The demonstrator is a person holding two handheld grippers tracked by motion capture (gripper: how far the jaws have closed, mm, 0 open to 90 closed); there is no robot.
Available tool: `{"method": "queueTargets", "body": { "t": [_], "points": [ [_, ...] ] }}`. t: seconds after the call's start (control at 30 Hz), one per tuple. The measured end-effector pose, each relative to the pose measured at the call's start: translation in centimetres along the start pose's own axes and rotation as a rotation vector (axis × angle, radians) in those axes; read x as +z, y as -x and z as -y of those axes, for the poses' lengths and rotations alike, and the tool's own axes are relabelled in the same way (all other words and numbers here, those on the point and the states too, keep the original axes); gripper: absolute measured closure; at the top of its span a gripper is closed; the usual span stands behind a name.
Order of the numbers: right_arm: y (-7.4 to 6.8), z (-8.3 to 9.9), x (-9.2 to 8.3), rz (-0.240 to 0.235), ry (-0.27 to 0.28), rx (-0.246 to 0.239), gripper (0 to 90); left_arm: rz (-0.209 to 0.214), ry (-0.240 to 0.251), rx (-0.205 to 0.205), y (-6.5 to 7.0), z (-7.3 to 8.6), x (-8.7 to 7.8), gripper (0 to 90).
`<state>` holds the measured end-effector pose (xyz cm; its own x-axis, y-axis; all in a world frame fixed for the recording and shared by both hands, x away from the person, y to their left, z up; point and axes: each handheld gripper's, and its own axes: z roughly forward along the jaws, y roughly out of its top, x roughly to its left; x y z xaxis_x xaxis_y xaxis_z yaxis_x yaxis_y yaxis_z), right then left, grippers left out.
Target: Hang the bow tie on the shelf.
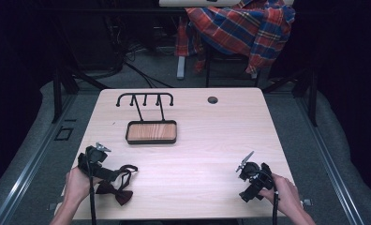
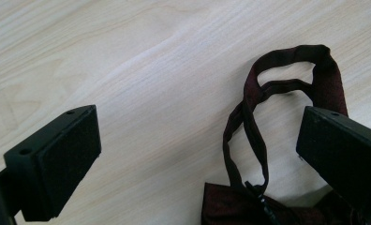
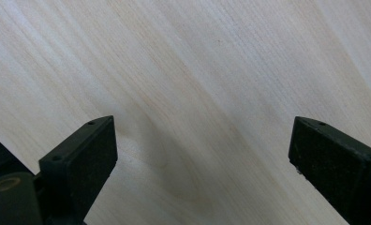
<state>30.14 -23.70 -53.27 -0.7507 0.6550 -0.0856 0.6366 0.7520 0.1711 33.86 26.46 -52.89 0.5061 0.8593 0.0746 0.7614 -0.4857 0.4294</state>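
Jaws on my left gripper (image 2: 197, 154) stand wide apart, hovering low over the pale wooden table (image 1: 202, 140) and holding nothing. Between them, in the left gripper view, I see the dark maroon fabric bow tie (image 2: 268, 140): its thin neck strap loops up toward the far side, and the bow itself lies at the bottom edge, nearer the right-hand jaw. That jaw sits just beside the strap; whether it brushes the cloth I cannot tell from this angle. In the high view the bow tie (image 1: 115, 185) lies flat at the near left corner of the table, with my left gripper (image 1: 95, 155) right next to it on its left.

My right gripper (image 3: 202, 159) is likewise spread wide and empty, with bare wood grain between its pads. In the high view it (image 1: 245, 161) hovers near the table's near right side, well apart from the bow tie.

Farther back, toward the left of the table, stands a black metal hook rack with a wooden tray base (image 1: 152, 132).
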Motion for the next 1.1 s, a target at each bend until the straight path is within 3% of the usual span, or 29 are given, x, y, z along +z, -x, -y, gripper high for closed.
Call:
{"method": "queueTargets", "body": {
  "t": [0.1,0.23,0.4,0.63,0.8,1.1],
  "points": [
    [-0.2,-0.3,0.0,0.017,-0.001,-0.017,7.8,0.006,0.005,0.008,0.3,-0.3,0.2,0.5],
    [-0.3,-0.4,0.3,-0.006,-0.003,-0.023,8.0,0.007,0.007,0.002,0.4,-0.8,0.3,0.5],
    [-0.4,-0.4,0.2,-0.005,-0.001,-0.027,8.4,0.003,-0.009,0.029,0.7,-1.2,0.9,0.8],
    [-0.8,-0.7,0.5,-0.011,-0.011,-0.058,8.6,0.017,-0.026,0.055,0.7,-1.4,1.3,15.3],
    [-0.9,-0.4,0.2,-0.007,-0.011,-0.060,8.7,0.073,-0.052,0.106,1.4,-1.5,1.9,31.9],
    [-0.8,-0.5,0.6,-0.033,-0.019,-0.060,8.9,0.124,-0.047,0.125,1.6,-1.7,2.0,51.6]
  ]
}}
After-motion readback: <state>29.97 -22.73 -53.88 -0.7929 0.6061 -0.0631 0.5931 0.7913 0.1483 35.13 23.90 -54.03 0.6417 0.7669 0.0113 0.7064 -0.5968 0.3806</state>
